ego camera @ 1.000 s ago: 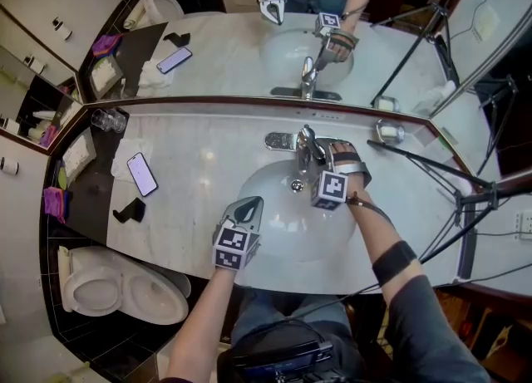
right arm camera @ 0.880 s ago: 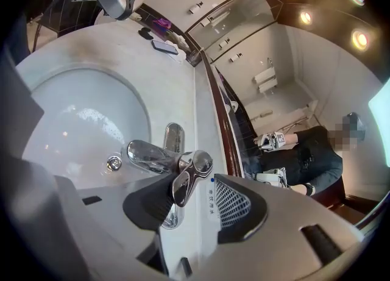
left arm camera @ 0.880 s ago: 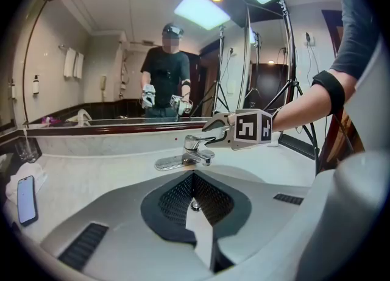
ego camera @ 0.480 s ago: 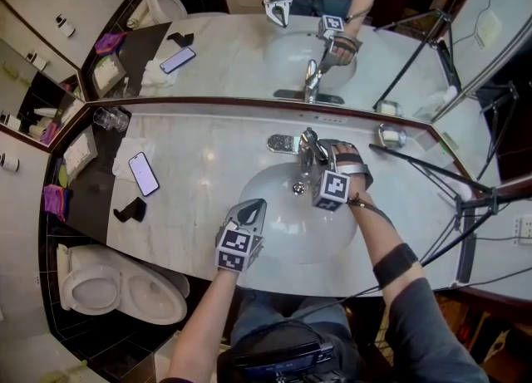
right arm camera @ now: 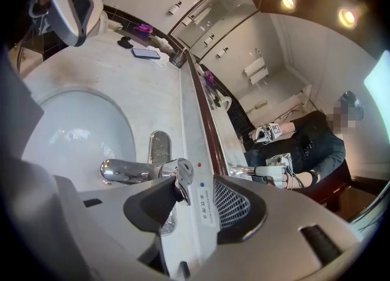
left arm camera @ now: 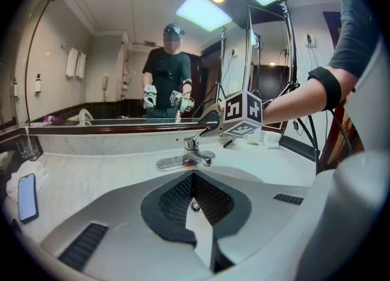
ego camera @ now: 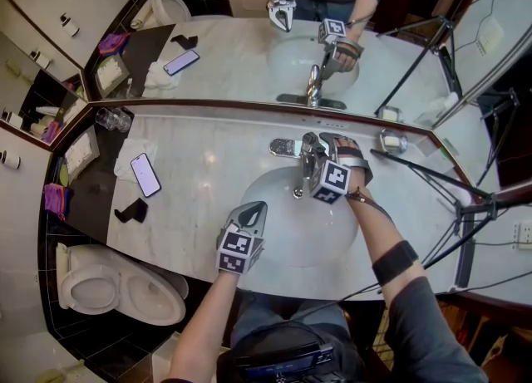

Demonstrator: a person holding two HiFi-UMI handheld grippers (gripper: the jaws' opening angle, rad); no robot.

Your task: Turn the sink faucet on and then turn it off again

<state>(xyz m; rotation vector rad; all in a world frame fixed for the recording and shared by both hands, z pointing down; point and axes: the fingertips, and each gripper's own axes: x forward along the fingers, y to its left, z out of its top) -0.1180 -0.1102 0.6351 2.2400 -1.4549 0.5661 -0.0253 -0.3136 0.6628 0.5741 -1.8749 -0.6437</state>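
Bathroom; pale marble worktop, mirror along its back edge; a glass in the back left corner; the faucet stands behind the sink, its lever between the released right tongs; left tongs clenched near the front edge.

Left gripper: pale grey moulded shell, dark ribbed pads inside the jaws, white marker cube printed with black squares.
Right gripper: same make, same kind of cube behind it.
Right hand: pale straps across it.
Right arm: thin cable along the forearm, black band near the elbow, grey sleeve above.
Legs: blue jeans.
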